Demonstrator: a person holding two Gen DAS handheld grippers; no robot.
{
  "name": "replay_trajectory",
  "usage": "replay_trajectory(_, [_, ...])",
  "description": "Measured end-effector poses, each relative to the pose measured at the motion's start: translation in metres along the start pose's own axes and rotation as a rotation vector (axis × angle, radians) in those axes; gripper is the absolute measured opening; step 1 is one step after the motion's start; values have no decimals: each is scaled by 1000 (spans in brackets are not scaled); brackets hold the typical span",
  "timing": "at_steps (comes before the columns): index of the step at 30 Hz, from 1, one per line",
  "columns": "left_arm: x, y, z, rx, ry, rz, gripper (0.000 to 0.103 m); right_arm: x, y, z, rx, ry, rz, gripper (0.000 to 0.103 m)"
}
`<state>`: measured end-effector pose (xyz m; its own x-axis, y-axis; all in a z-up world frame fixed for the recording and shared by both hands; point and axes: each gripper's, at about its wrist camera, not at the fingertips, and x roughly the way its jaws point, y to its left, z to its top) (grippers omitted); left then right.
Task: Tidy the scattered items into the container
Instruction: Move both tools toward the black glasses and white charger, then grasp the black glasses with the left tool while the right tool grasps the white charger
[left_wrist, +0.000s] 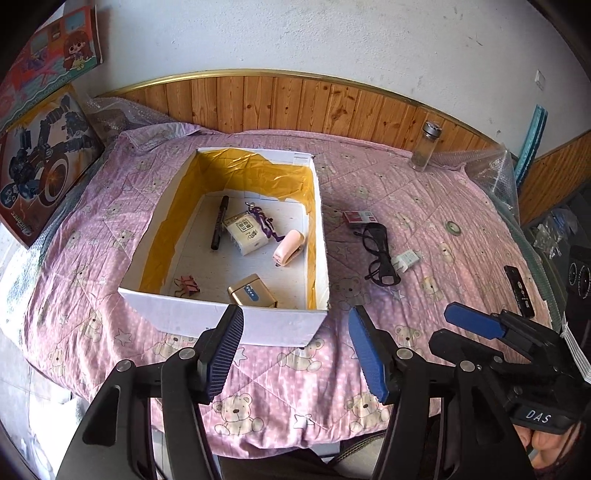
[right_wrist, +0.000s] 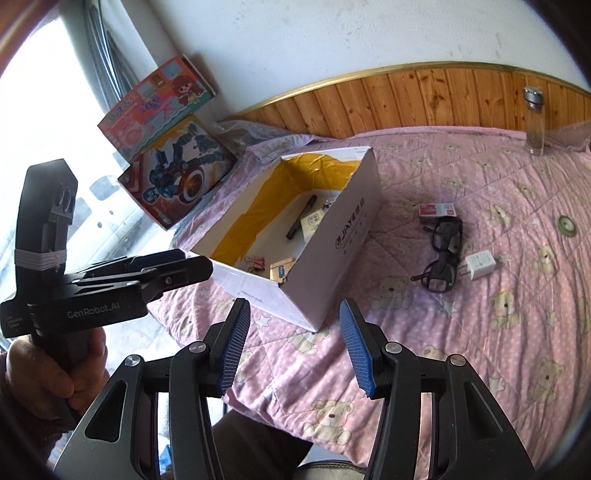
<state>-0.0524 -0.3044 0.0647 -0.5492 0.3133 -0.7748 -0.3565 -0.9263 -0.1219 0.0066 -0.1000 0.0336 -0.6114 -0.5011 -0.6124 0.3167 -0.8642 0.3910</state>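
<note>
Left gripper (left_wrist: 295, 347) and right gripper (right_wrist: 293, 345): jaws spread wide, both empty, above the quilt's (left_wrist: 424, 206) near edge. White cardboard box (left_wrist: 225, 314): holds marker, tissue pack, stapler, binder clips. Outside, right of it: black glasses (left_wrist: 380, 254), white charger (right_wrist: 480, 264), staple box (right_wrist: 437, 211).

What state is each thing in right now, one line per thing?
Box: open, no lid, partly filled.
Glasses: arms unfolded, outside the box.
Bottle: upright, capped.
Marker: capped, lying in the box.
Left tool: open, empty.
Right tool: open, empty.
</note>
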Motion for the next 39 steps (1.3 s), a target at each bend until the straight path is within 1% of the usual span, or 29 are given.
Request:
replay_trajectory(5, [7,-19,-9,38,20,-12,61,-4,-19,-7,34,-1,-45,54])
replay_trajectory(13, [34,-51,-16,84,59,-29,61,0,-57,-16,103,7,-119,54])
replay_trajectory(16, [45,-63,-13,84,69,-62,61,-2,-75,-13,130,-9,-148,54])
replay_trajectory(20, [65,-78,-1,55,88,-119,61,-1,-101,-8,179,-18,-173,54])
replay_trajectory(25, [100,-101,15,53,121,-165,61,14,-135,-4,227,0,-211,54])
replay_trajectory(29, [133,-113,28,49,150,-184,61,28,-158,1,232,23,-246,54])
replay_trajectory(34, [178,-112,48,-12,190,-196,61,54,-179,14,203,58,-280,54])
replay_trajectory(39, [223,-103,59,-81,238,-181,61,90,-192,28,137,97,-315,54])
